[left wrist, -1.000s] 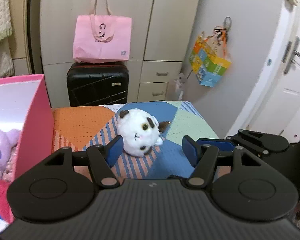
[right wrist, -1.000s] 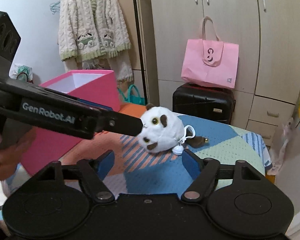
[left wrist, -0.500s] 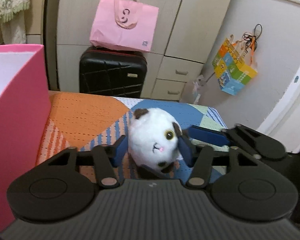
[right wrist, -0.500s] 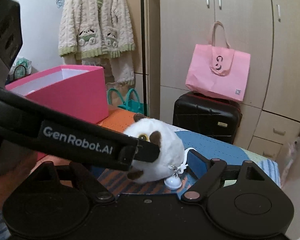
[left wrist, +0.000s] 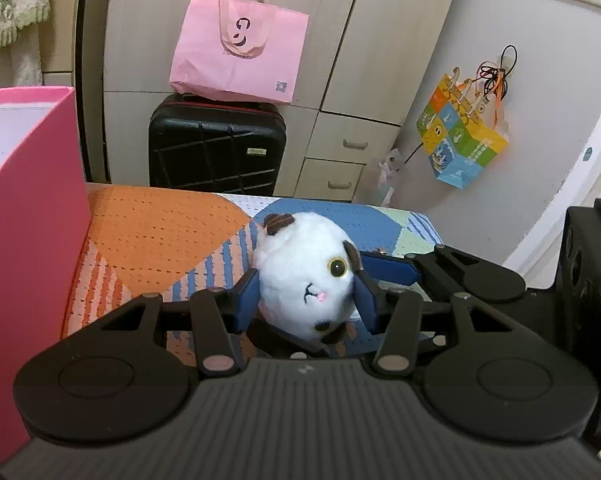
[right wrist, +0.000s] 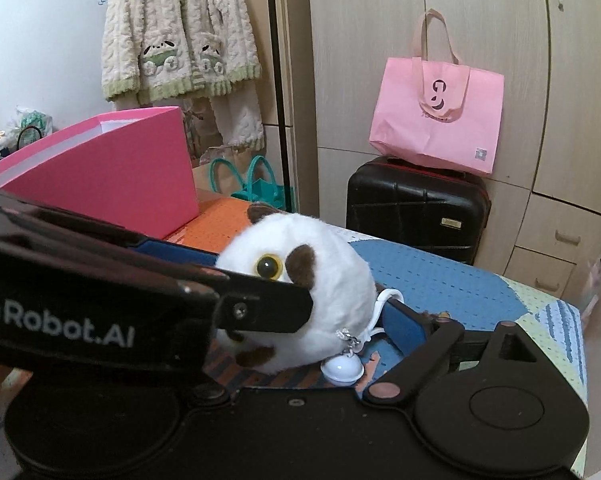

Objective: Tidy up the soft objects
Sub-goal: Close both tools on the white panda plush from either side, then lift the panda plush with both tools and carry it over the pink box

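Observation:
A round white plush toy (left wrist: 306,280) with brown patches, yellow eyes and a white bell charm (right wrist: 341,369) sits on the patchwork mat. My left gripper (left wrist: 305,300) is shut on it, a blue pad pressing each side. In the right wrist view the plush (right wrist: 324,276) lies between my right gripper's fingers; the right blue finger (right wrist: 404,326) stands beside it, and the left gripper's arm hides the left finger. The pink box (left wrist: 24,216) stands at the left, its inside hidden now.
The colourful mat (left wrist: 160,236) covers the table, whose far edge lies just behind the plush. A black suitcase (left wrist: 216,148) with a pink tote (left wrist: 240,48) stands against the wardrobe. A colourful bag (left wrist: 460,148) hangs on the right wall. A cardigan (right wrist: 176,36) hangs at the left.
My left gripper moved forward around the plush and closed on it. The right gripper came closer to the plush from the other side. The box's contents went out of view.

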The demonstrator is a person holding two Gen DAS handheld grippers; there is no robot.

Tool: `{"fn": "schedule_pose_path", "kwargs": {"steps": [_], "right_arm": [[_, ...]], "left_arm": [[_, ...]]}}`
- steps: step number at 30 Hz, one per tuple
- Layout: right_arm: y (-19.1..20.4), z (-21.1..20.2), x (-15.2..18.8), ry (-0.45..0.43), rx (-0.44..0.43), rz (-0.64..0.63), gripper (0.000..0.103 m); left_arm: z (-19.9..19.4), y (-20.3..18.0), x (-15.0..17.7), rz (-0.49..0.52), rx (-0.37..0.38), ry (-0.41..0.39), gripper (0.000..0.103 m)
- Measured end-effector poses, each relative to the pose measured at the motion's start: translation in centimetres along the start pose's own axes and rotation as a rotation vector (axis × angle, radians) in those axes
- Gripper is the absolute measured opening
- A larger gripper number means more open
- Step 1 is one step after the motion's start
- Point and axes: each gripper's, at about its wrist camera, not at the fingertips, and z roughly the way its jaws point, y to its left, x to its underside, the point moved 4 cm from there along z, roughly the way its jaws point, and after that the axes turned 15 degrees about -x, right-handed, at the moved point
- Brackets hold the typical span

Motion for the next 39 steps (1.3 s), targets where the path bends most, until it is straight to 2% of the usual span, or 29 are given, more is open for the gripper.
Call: {"fn": "schedule_pose_path", "kwargs": {"steps": [2, 8, 14, 20, 23, 27, 32, 39], "right_arm": [[0.1, -0.1, 0.0, -0.007, 0.016, -0.002, 0.086], [0.6, -0.8, 0.2, -0.019, 0.044, -0.010, 0.078], [2.6, -2.1, 0.7, -0.019, 0.099, -0.049, 0.077], [3.8, -4.1, 1.7, -0.051, 0.080, 0.042, 0.077], [4.9, -5.0, 2.4, -0.035, 0.078, 0.066, 0.077], [6.5, -6.9, 2.7, -0.058, 0.074, 0.079, 0.077], [9.4, -8.9, 3.0, -0.077, 0.099, 0.047, 0.077], [12.7, -11.5, 3.2, -0.133, 0.093, 0.052, 0.078]], "left_arm": [[-0.1, 0.1, 0.0, -0.003, 0.008, 0.004, 0.049], [-0.9, 0.2, 0.2, -0.019, 0.043, 0.008, 0.047], [-2.4, 0.5, 0.9, -0.014, 0.096, 0.027, 0.047], [-4.8, 0.8, 2.0, 0.002, 0.150, 0.037, 0.047], [-6.1, 1.1, 3.0, 0.007, 0.178, 0.052, 0.047], [-8.5, 1.6, 3.7, 0.008, 0.228, 0.030, 0.047], [-11.8, 1.9, 4.7, 0.049, 0.252, -0.001, 0.047], [-15.9, 2.5, 5.5, 0.144, 0.286, -0.064, 0.047]]}}
